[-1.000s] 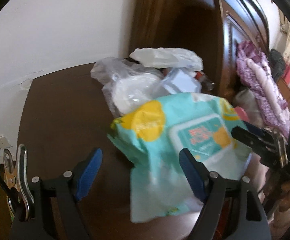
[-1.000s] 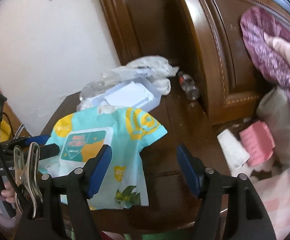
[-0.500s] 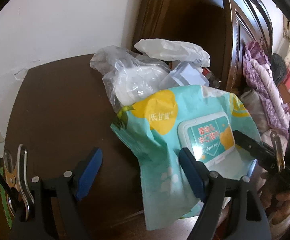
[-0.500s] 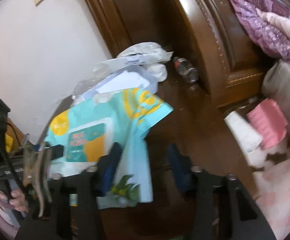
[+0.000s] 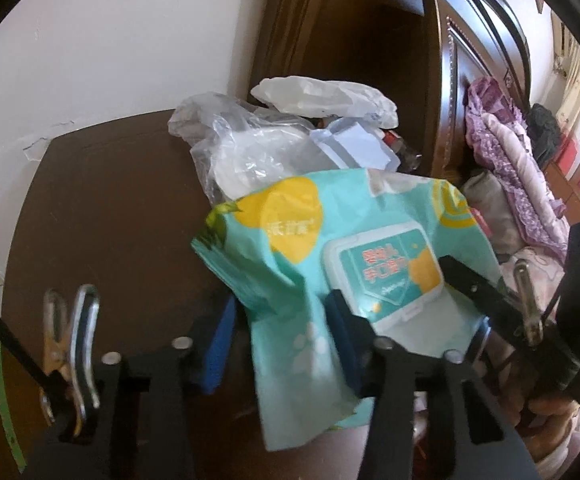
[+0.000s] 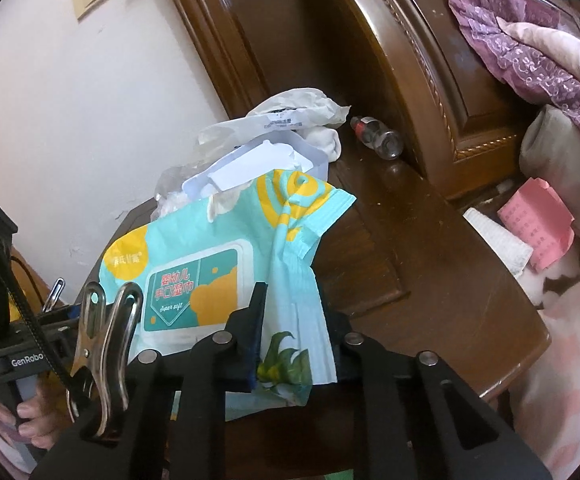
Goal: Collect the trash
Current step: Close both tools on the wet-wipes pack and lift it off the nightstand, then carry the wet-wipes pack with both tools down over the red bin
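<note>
- Between the right gripper's [image 6: 293, 336] jaws, a corner flap of the wipes pack [image 6: 226, 264] is pinched; the jaws have just been closing and now press on it
- Between the left gripper's [image 5: 278, 332] jaws hangs the pack's [image 5: 329, 264] other end; these jaws have also just been closing, the right pad sits against the wrapper, the left pad is near it, and whether both press cannot be told
- The pack is limp, teal with yellow spots and a white flip lid facing up, stretched between the two grippers above the near edge of the table [image 6: 421, 264]
- A hand [image 6: 30, 420] grips the left gripper's handle at the lower left of the right wrist view
- Behind the pack lie a clear bag [image 5: 234, 148], a white bag [image 5: 321, 96] and a white tray [image 6: 250, 168], heaped together
- A small bottle [image 6: 377, 138] lies on its side by the headboard [image 6: 417, 60]
- A pink packet [image 6: 535, 228] and purple bedding [image 6: 529, 40] lie to the right, on the bed
</note>
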Available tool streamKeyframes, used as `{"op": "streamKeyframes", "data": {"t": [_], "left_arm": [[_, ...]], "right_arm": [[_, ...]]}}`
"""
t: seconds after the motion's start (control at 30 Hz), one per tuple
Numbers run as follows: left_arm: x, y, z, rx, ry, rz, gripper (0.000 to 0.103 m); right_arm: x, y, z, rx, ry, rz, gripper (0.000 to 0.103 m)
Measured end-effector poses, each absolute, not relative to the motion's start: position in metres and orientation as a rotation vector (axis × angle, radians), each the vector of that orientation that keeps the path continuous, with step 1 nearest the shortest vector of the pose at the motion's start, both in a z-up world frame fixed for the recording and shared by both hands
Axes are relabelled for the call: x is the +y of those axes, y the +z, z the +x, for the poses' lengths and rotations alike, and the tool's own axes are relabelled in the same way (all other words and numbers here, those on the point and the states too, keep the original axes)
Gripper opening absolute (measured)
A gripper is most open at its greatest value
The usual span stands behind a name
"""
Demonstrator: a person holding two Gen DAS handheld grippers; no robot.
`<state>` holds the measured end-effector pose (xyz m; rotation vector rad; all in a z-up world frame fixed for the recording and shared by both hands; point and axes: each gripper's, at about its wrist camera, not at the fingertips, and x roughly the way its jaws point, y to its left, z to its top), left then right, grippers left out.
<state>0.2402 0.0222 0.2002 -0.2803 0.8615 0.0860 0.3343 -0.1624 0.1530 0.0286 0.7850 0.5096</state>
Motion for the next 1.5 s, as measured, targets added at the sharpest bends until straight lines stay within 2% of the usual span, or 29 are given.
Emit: {"op": "streamKeyframes", "data": {"t": [0.17, 0.6, 0.87, 1.5], "left_arm": [[0.02, 0.202, 0.227, 0.848, 0.079, -0.267, 0.04], [0.032, 0.202, 0.174, 0.772, 0.08, -0.328, 0.036], [0.036, 0.209, 0.133, 0.716, 0.061, -0.327, 0.035], [0.023, 0.219, 0.04, 0.718, 0.015, -0.308, 0.035]], "right_arm": [[-0.159, 0.153, 0.322, 0.76, 0.5, 0.03, 0.019], [-0.152, 0.148, 0.257, 0.641, 0.479, 0.054, 0.017], [-0.144, 0.159, 0.22, 0.602, 0.512, 0.033, 0.016], [-0.145, 0.169, 0.127, 0.608, 0.547, 0.086, 0.016]]}}
